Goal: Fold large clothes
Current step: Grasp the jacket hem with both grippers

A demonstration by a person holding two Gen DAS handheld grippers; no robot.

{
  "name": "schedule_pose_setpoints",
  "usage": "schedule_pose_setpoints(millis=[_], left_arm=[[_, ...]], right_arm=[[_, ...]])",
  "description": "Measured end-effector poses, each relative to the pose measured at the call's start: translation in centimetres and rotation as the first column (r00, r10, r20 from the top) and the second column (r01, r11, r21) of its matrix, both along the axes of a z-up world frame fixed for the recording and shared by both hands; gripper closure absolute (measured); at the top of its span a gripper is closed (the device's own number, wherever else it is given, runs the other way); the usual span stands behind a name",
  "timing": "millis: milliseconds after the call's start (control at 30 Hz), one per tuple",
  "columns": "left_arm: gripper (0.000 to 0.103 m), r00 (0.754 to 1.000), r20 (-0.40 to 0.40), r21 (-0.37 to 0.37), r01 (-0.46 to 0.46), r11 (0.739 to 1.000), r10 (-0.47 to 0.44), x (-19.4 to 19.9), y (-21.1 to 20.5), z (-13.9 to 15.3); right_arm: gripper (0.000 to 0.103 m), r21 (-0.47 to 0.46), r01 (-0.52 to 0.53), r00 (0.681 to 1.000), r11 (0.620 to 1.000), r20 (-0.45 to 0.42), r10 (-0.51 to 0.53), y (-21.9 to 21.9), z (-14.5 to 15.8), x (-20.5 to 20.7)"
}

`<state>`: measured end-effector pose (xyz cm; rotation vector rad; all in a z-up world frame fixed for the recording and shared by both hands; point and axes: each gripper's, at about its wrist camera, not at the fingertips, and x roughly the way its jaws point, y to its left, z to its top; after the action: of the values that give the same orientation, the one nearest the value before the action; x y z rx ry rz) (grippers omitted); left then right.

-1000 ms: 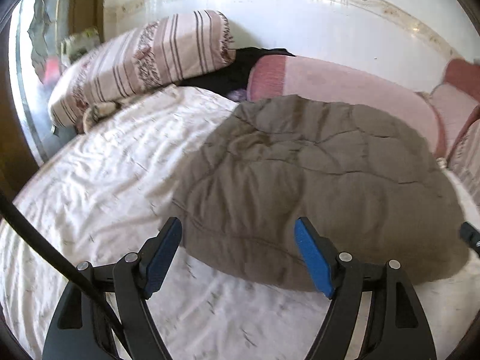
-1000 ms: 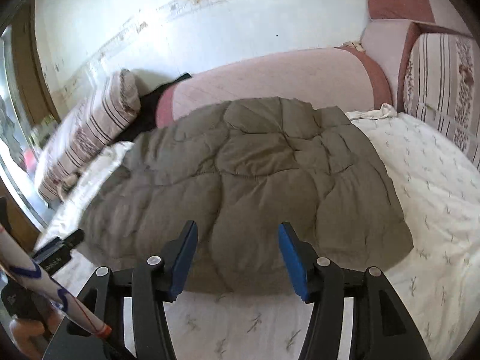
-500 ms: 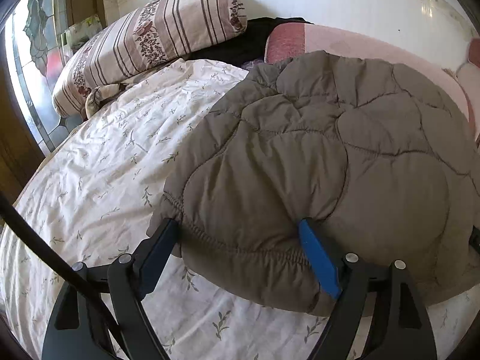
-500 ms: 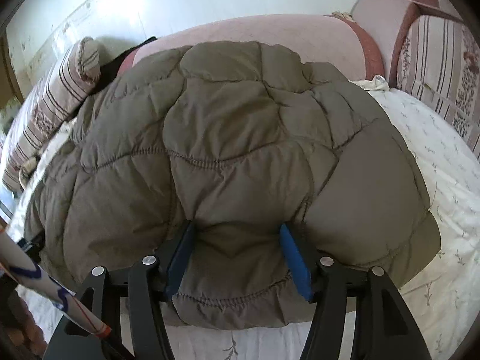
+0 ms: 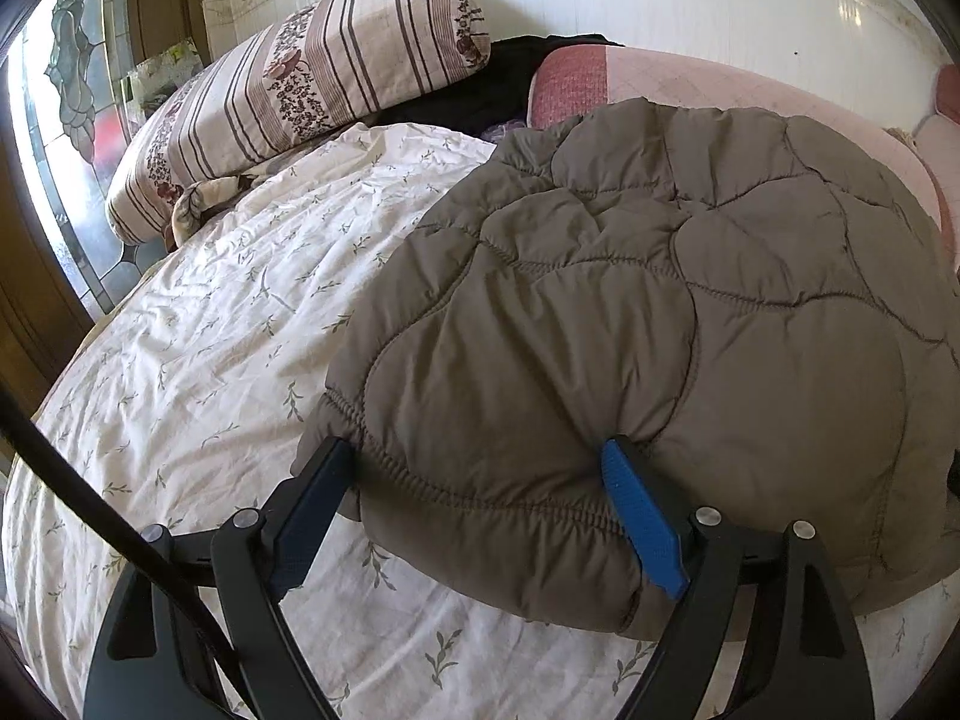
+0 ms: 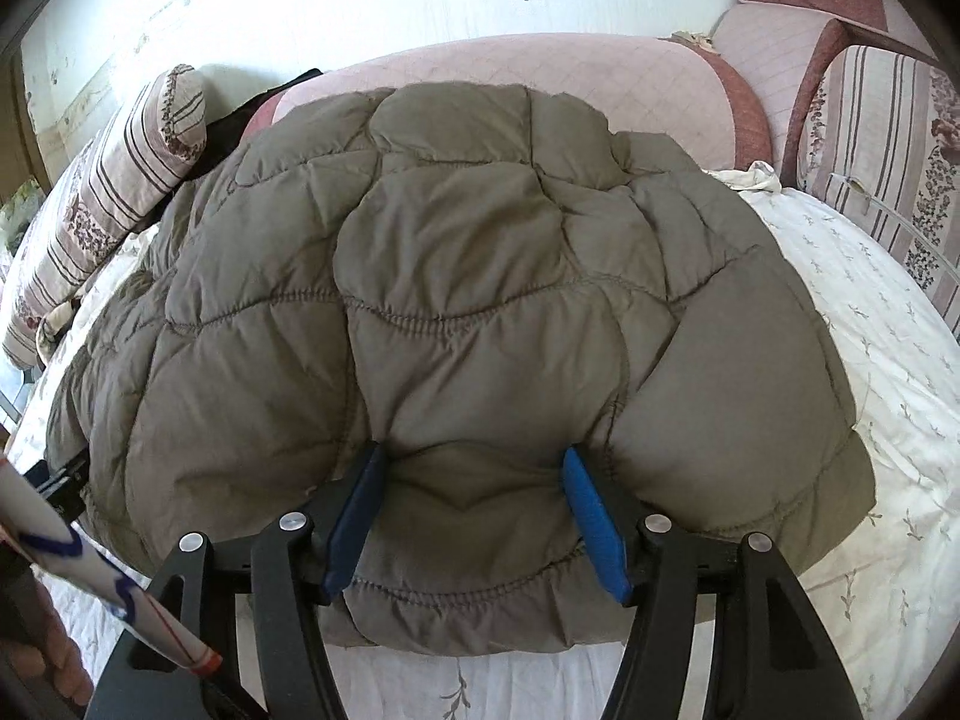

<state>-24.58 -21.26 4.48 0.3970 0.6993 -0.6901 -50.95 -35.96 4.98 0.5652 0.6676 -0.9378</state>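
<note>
An olive-brown quilted jacket (image 5: 660, 330) lies spread flat on the bed; it also fills the right wrist view (image 6: 456, 312). My left gripper (image 5: 474, 456) is open, its blue-padded fingers straddling the elastic hem at the jacket's near left corner. My right gripper (image 6: 474, 462) is open too, its fingers pushed over the near hem, with a bulge of fabric between them. The jaws stand wide apart in both views and pinch nothing.
The bed has a white floral sheet (image 5: 228, 348). A striped pillow (image 5: 300, 84) lies at the far left by a stained-glass window. A pink bolster (image 6: 540, 72) runs behind the jacket, and striped cushions (image 6: 888, 138) stand at the right. A black garment (image 5: 480, 90) lies behind.
Both grippers have moved forward from the bare sheet onto the jacket's near hem; most of the advance came in the first half second. Jaws stayed open.
</note>
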Motion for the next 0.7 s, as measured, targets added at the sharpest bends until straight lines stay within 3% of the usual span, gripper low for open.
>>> schedule_pose_setpoints(millis=[300, 533, 700], left_arm=[[0.017, 1.000, 0.000, -0.002, 0.002, 1.000, -0.002, 0.0, 0.1, 0.0], [0.017, 1.000, 0.001, -0.001, 0.001, 1.000, -0.001, 0.0, 0.1, 0.0], [0.017, 1.000, -0.001, -0.002, 0.001, 1.000, -0.001, 0.0, 0.0, 0.0]], right_arm=[[0.037, -0.069, 0.063, 0.996, 0.996, 0.066, -0.059, 0.0, 2.6, -2.9], [0.035, 0.038, 0.115, 0.990, 0.993, 0.083, -0.118, -1.8, 0.8, -4.1], [0.034, 0.043, 0.110, 0.990, 0.993, 0.081, -0.113, -1.9, 0.8, -3.9]])
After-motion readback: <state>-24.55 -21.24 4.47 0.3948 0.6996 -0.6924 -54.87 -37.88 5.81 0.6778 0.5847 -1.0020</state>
